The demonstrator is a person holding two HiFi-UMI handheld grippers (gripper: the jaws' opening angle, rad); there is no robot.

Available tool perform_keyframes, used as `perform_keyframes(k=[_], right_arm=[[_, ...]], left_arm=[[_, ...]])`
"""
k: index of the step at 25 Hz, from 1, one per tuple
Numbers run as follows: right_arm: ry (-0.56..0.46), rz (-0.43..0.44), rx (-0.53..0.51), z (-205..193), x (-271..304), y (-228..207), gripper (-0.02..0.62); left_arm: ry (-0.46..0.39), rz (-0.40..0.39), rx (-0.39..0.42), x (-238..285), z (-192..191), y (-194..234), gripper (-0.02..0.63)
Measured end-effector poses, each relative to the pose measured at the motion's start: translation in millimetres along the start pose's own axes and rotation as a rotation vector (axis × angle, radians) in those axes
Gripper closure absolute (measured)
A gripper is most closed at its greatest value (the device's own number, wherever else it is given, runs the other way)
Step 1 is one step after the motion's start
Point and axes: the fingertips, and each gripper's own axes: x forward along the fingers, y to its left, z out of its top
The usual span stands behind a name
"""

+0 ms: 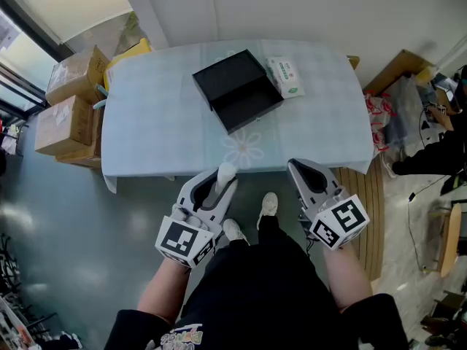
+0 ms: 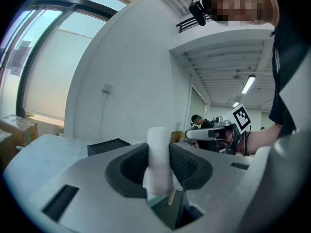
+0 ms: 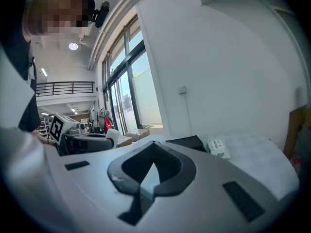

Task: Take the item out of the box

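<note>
White item held off the bench, black box open

The left gripper (image 1: 223, 175) has its fingers closed on a white, roll-shaped item (image 2: 159, 154), held above the grey floor (image 1: 66, 232) just short of the bench (image 1: 146, 122). The right gripper (image 1: 298, 168) is beside it, fingers pressed together with nothing between them. On the pale blue checked bench cloth the black box (image 1: 237, 90) lies open, with a wipes packet (image 1: 285, 76) touching it. Cardboard boxes (image 1: 69, 93) are stacked at the bench's left end.

Open workroom or lab, cardboard boxes (image 1: 69, 104) piling left of the table (image 1: 146, 122), tall windows (image 3: 131, 81) running beyond them, person (image 1: 438, 152) working right of it
</note>
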Motion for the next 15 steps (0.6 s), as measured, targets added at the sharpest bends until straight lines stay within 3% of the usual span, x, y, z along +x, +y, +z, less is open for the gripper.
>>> perform_keyframes(k=[15], right_arm=[[-0.019, -0.055, 0.040, -18, -13, 12, 0.586]], left_arm=[[0.033, -0.062, 0.025, -8, -12, -9, 0.471]])
